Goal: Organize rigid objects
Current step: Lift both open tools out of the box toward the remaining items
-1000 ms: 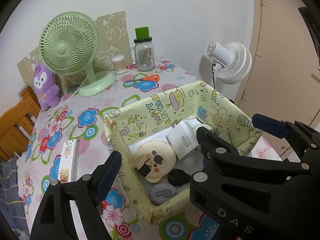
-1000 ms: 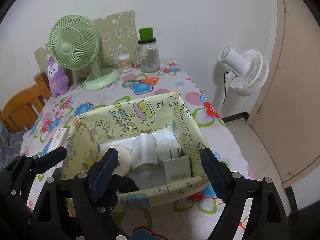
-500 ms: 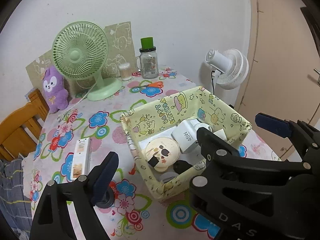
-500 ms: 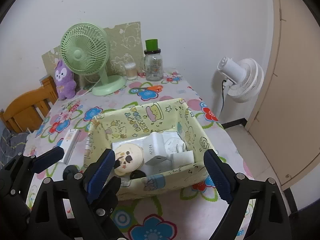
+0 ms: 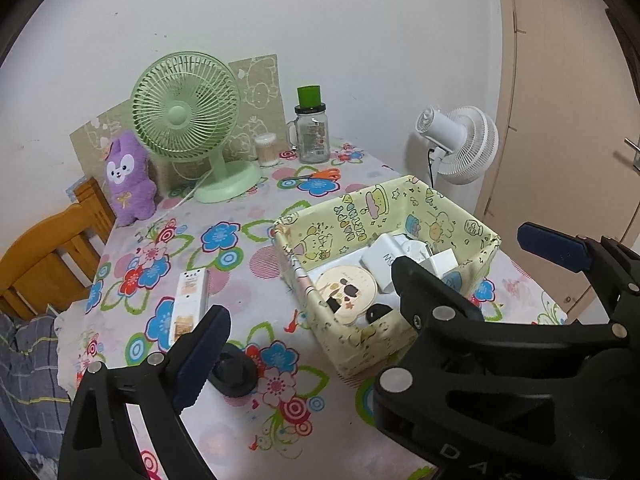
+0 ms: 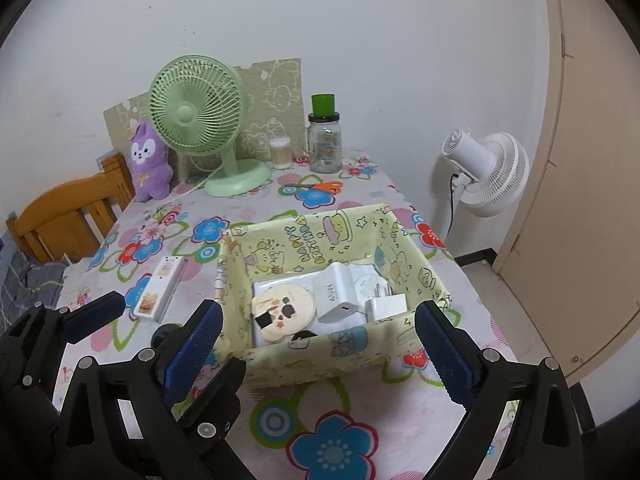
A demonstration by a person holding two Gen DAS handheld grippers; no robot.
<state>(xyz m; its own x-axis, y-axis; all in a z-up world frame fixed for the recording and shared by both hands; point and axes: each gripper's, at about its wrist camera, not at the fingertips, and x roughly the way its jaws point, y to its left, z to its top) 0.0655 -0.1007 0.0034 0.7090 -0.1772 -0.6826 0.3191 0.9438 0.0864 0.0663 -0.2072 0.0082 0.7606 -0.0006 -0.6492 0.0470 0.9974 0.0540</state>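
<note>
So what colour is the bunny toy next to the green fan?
The bunny toy is purple with a white face. It shows best in the left wrist view.

A yellow cartoon-printed fabric bin point(image 6: 312, 354) is seen upright on the floral tabletop point(image 6: 360, 440). Inside it are laid a round beige compact point(image 6: 283, 312), a white "45W" charger point(image 6: 335, 292), a smaller white plug adapter point(image 6: 386, 305) and a small black item point(image 5: 378, 314). Outside, to its left, a slim white box point(image 5: 190, 304) is laid flat, with a black round object point(image 5: 234, 372) near it.
</note>
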